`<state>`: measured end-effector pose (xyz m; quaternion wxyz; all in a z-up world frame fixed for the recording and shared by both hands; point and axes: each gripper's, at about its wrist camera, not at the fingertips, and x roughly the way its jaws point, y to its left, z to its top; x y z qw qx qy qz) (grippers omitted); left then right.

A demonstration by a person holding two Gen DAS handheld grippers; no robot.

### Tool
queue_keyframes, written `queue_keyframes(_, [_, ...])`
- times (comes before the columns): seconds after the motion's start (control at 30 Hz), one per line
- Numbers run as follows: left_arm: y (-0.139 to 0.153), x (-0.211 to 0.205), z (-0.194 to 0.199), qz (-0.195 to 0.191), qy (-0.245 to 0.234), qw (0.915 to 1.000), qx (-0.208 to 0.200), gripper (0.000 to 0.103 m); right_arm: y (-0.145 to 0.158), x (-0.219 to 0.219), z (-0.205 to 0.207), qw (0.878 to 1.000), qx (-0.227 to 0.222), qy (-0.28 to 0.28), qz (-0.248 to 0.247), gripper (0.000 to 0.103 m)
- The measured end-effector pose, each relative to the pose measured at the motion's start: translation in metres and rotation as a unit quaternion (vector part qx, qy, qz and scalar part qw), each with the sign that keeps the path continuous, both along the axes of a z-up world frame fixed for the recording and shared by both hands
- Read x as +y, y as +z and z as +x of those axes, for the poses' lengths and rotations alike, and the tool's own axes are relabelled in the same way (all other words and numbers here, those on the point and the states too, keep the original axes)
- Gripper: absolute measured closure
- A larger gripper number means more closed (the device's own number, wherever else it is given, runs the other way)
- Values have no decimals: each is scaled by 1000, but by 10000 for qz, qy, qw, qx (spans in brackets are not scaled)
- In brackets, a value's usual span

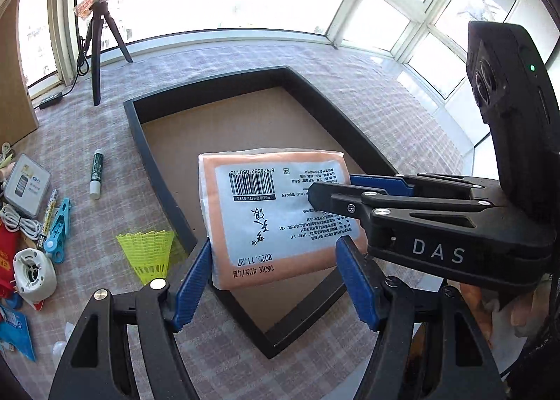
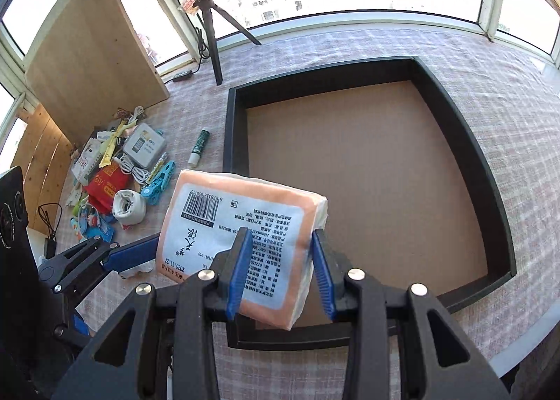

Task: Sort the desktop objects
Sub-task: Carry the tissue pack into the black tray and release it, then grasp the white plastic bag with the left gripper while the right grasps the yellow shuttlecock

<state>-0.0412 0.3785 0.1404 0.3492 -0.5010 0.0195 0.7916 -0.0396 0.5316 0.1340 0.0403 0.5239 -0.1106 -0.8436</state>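
At the far left of the bench (image 2: 420,46), which wears a pink-and-white checked cloth, lies a heap of small goods: a red packet (image 2: 105,186), a grey boxed charger with a phone pictured on its label (image 2: 144,147), a coiled white cable (image 2: 134,166), light-blue plastic clips (image 2: 159,181) and a round white plastic holder (image 2: 128,206). Beside them lies a green-and-white glue stick (image 1: 96,173), then a yellow nylon shuttlecock (image 1: 148,253) just outside the tray's left wall. A ring light on a black tripod (image 1: 99,46) stands at the back by the window.

The black-walled rectangular tray (image 1: 140,126) has a bare brown cardboard floor. Over its near left corner hangs the pack of tissues (image 1: 276,214), a soft peach-coloured plastic-wrapped block. Its white label carries a barcode reading 6 978332 050113, the date 2025.11.27 and small print too fine to read.

The left gripper (image 1: 273,281) points steeply down, its ribbed blue pads either side of the pack's near edge; whether its jaws press on the pack or stand free I cannot tell. The right gripper (image 2: 281,270) reaches in from the right, marked "DAS" on its black body, its jaws clamped on the pack's right end, carrying it tilted above the tray.
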Motion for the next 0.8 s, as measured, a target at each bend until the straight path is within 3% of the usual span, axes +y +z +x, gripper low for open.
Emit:
queue_keyframes(0.17, [-6, 46, -3, -111, -337, 9994, -55, 30, -3, 45, 10, 9992, -13, -396, 94, 68])
queue_keyframes(0.33, [-8, 56, -2, -331, -374, 9988, -7, 29, -2, 58, 14, 9977, 24, -614, 277, 67])
queue_keyframes(0.53, [0, 34, 4, -449, -276, 9985, 152, 29, -2, 40, 15, 9988, 86, -416, 244, 67])
queue_keyframes(0.8, [-4, -44, 0, -774, 346, 9962, 172, 29, -8, -18, 7, 9999, 54, 163, -4, 67])
